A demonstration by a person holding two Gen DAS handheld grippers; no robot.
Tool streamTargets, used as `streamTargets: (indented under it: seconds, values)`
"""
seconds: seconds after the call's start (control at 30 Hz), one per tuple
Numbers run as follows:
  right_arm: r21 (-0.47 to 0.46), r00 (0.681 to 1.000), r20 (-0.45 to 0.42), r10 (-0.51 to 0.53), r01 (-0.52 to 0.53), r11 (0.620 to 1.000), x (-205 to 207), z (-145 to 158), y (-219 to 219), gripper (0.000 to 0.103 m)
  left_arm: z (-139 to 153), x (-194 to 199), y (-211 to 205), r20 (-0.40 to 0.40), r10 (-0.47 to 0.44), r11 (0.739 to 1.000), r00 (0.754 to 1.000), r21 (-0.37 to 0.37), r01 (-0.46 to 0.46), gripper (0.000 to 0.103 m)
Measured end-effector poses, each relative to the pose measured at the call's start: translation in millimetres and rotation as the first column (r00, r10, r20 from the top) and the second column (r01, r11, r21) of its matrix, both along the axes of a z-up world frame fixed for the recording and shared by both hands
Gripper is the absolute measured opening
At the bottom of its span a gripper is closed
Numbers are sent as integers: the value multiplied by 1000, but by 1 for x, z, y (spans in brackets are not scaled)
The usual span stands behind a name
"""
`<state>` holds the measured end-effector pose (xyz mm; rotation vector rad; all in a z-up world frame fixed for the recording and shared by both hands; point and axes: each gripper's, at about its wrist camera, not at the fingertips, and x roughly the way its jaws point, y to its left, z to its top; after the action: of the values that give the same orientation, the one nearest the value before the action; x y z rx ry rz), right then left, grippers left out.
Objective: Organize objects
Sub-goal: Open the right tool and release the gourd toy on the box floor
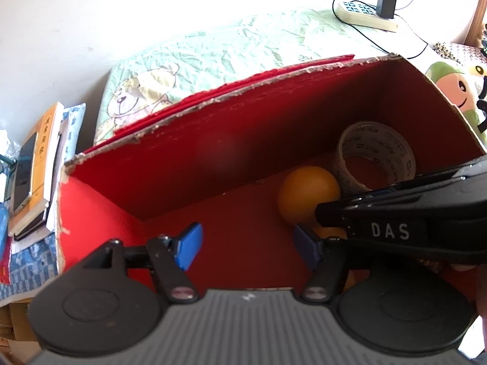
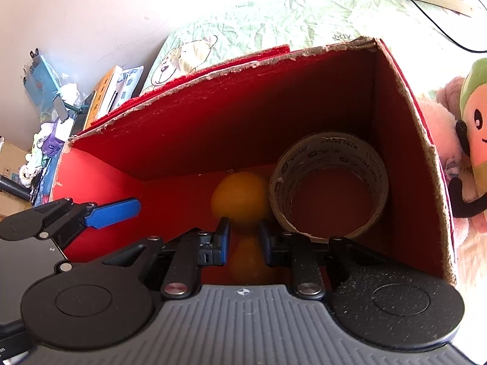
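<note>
Placing an orange gourd-shaped toy (image 2: 243,216) into the red box (image 2: 420,158): right gripper (image 2: 243,243) is narrowly closed on its waist, low by the tape roll (image 2: 328,182) at the box's right end. Left gripper (image 1: 246,243) hangs half open and empty over bare box floor. Next, I judge, release and lift clear without knocking the roll.

red box (image 2: 404,140): matt cardboard, ragged torn rim; tape roll (image 2: 330,182) glossy film (printed); orange ball (image 1: 307,193) smooth matt
</note>
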<state>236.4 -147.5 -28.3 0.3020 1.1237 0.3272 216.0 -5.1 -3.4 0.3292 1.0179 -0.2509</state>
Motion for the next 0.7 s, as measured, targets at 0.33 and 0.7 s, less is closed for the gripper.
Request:
streamTargets:
  seconds: [0.33,0.7]
  values:
    - [-14,1000,29,-5,5,1000,-1,1,0,25,2,-1,0,36,25,999,999,19,-25,72]
    - [-21,999,47,-22,23,1000,-4,2,-1,24,2,-1,0,48,41,998,998,38,-43,74]
